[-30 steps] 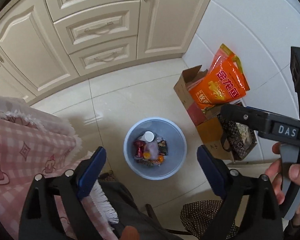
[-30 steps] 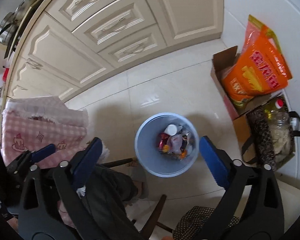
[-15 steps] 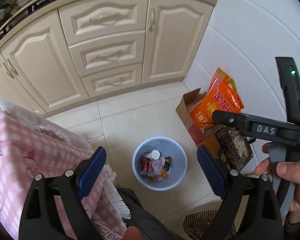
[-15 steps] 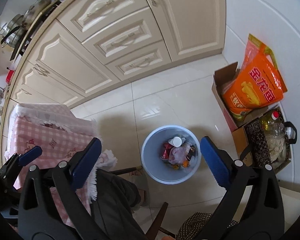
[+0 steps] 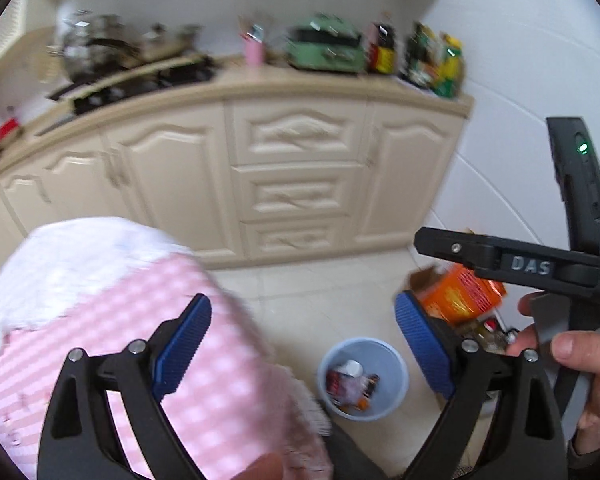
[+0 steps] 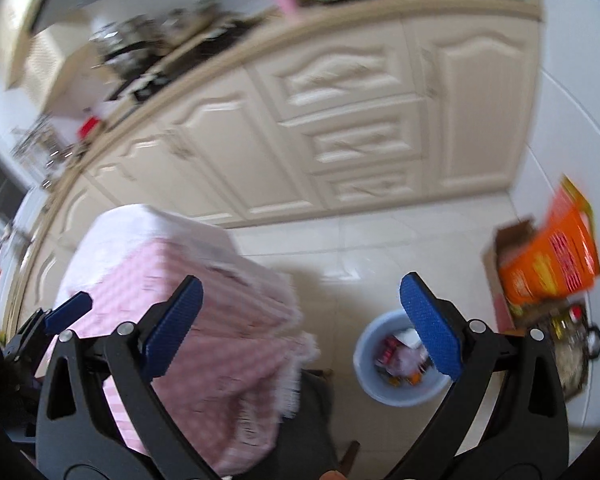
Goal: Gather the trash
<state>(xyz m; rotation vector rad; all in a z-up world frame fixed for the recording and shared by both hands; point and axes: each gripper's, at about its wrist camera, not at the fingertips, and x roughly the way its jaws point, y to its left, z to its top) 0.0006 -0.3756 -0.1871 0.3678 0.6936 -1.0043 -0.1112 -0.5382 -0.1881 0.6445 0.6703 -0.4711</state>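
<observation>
A pale blue waste bin stands on the white tiled floor with wrappers, a red can and a white cap inside it. My left gripper is open and empty, high above the floor, with the bin showing low between its blue pads. My right gripper is also open and empty, and its right pad covers part of the bin. In the left wrist view the right gripper's black body sits at the right, held by a hand.
A table under a pink checked cloth lies below left. Cream cabinets carry a cluttered counter. A cardboard box with an orange bag stands by the white wall.
Both grippers have tilted upward and pulled back from the bin, bringing the counter top into view. The bin now sits lower and smaller in both views. The frames are motion-blurred.
</observation>
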